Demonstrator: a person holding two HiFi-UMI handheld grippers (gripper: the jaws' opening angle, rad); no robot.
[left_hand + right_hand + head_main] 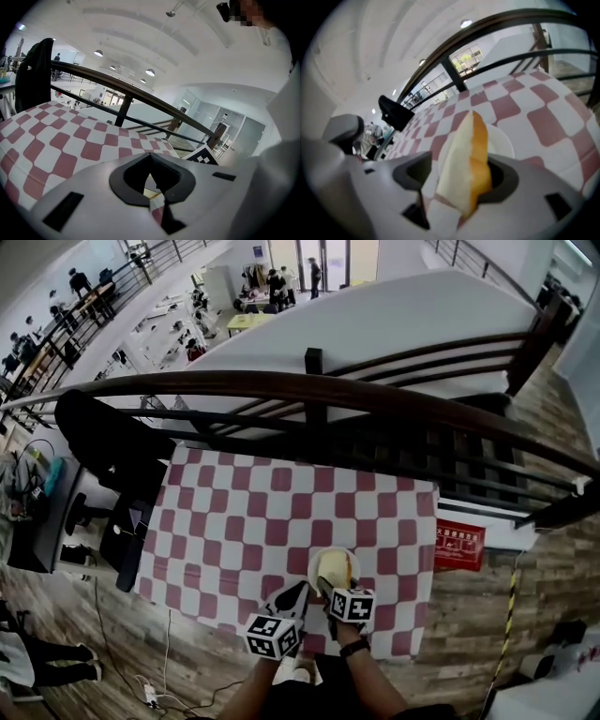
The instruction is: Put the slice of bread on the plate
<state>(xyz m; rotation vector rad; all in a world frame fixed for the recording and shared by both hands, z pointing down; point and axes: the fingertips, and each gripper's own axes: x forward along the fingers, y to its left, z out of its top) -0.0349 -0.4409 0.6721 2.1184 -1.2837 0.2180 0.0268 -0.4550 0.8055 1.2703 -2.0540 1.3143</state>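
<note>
One table (239, 512) under a red-and-white checked cloth, one white plate (313, 570), one slice of bread (335, 568) and two hand-held grippers make up the scene. The plate sits close to the table's near edge, right of the middle. The right gripper (330, 591) reaches in over its near rim, and the left gripper (296, 592) hangs just beside the plate on its left. In the right gripper view the slice (464, 164) stands on edge between the jaws of the right gripper (457, 174), with the crust side leaning on the right-hand jaw. The other jaw stands apart from the crumb side with a visible gap, so the grip is released. The slice is over the plate (504, 140), but whether its lower edge rests on the plate cannot be told. In the left gripper view the left gripper (150, 158) has its jaws drawn together at the tips with nothing between them, and a narrow slit shows cloth behind. A wide spread of cloth lies to the left of the plate and beyond it, up to the far edge. One dark curved railing (309, 388) runs along that far edge. One red sign (459, 545) lies on the wooden floor (553, 568) off the table's right edge
</note>
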